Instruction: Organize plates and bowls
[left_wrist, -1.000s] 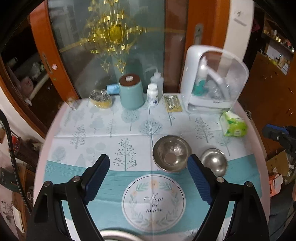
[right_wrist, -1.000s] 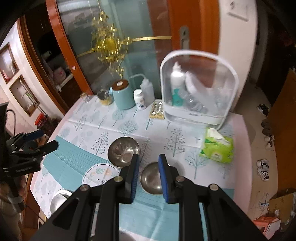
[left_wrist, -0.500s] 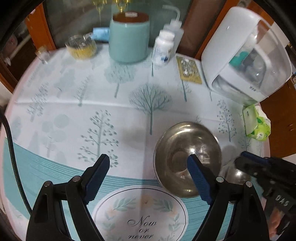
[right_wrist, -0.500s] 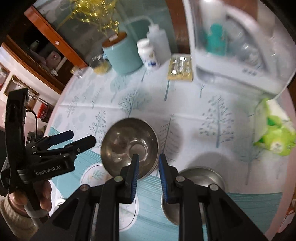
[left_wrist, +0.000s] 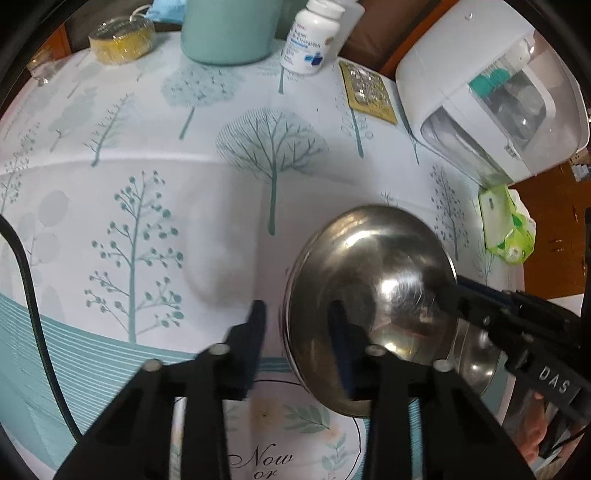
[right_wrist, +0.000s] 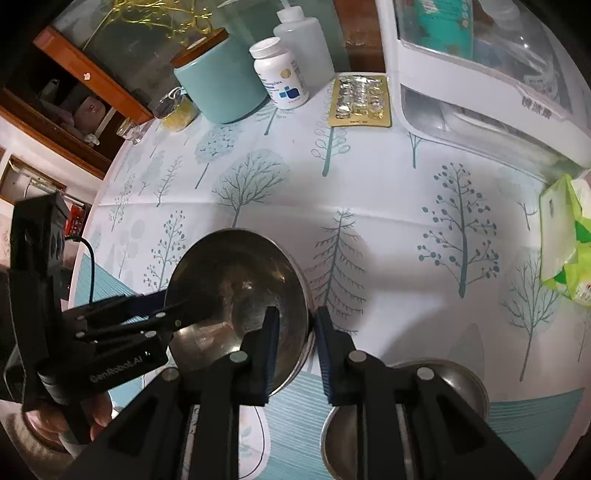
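A steel bowl sits on the tree-print tablecloth. My left gripper straddles the bowl's near-left rim, one finger outside, one inside, with a gap still between them. My right gripper straddles the same bowl's right rim, narrowly open. Each gripper shows in the other's view: the right one and the left one. A second, smaller steel bowl lies under the right gripper, also seen at the right of the left wrist view.
At the back stand a teal canister, a white pill bottle, a squeeze bottle, a blister pack and a white dispenser box. A green tissue pack lies right. A yellow-filled glass sits back left.
Both grippers have dropped toward the table and closed in on the larger bowl. The left gripper's fingers have narrowed from wide open around its rim.
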